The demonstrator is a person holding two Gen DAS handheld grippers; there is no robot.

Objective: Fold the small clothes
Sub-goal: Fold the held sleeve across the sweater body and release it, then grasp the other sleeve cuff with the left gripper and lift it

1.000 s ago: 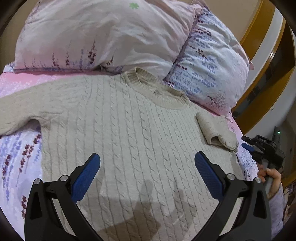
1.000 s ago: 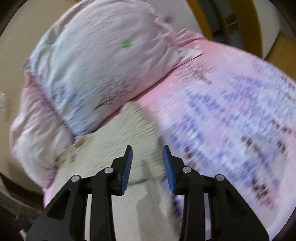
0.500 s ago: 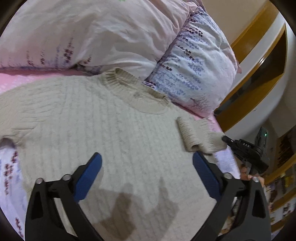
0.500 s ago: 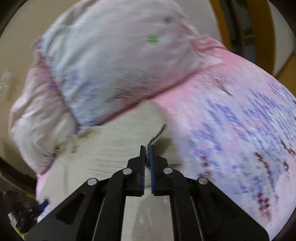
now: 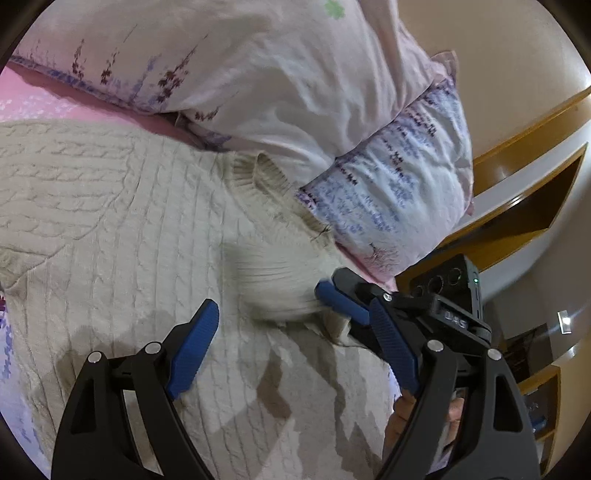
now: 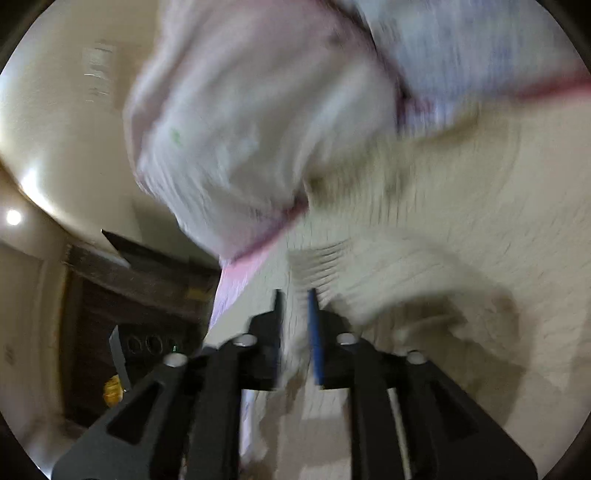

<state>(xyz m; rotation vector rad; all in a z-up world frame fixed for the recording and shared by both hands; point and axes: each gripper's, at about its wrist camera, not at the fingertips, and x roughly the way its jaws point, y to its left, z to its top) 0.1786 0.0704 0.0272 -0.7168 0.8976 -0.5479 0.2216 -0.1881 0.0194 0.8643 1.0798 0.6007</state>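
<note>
— Where is the sweater?

— The sweater (image 5: 129, 240) lies flat on the bed (image 5: 29, 103), front side up. Its collar (image 5: 258, 177) is touching the pillows (image 5: 258, 74). One sleeve (image 5: 273, 280) is raised over the body of the sweater and is blurred.

— What are your jaws doing?

— My left gripper (image 5: 293, 304) hangs over the lower part of the sweater. Its jaws are wide apart and are closing, with nothing between them. My right gripper (image 6: 294, 295) has the cuff of the sleeve. Its jaws are opening, but the knit fills the gap and touches both pads.

— Is there any container, and what is in it?

— Only shelves. A wooden shelf (image 5: 535, 206) is on the wall beyond the pillows, and its opening is dark, so I cannot tell the contents. A lower shelf (image 5: 543, 402) near the edge of the left view holds some small things, too small to name.

— Can you read any writing?

— On the black body of my right gripper there are pale letters (image 5: 454, 317). They look like "DAS", but I am not sure. One pillow has a small green mark (image 5: 334, 9), which is a shape and not a word.
</note>
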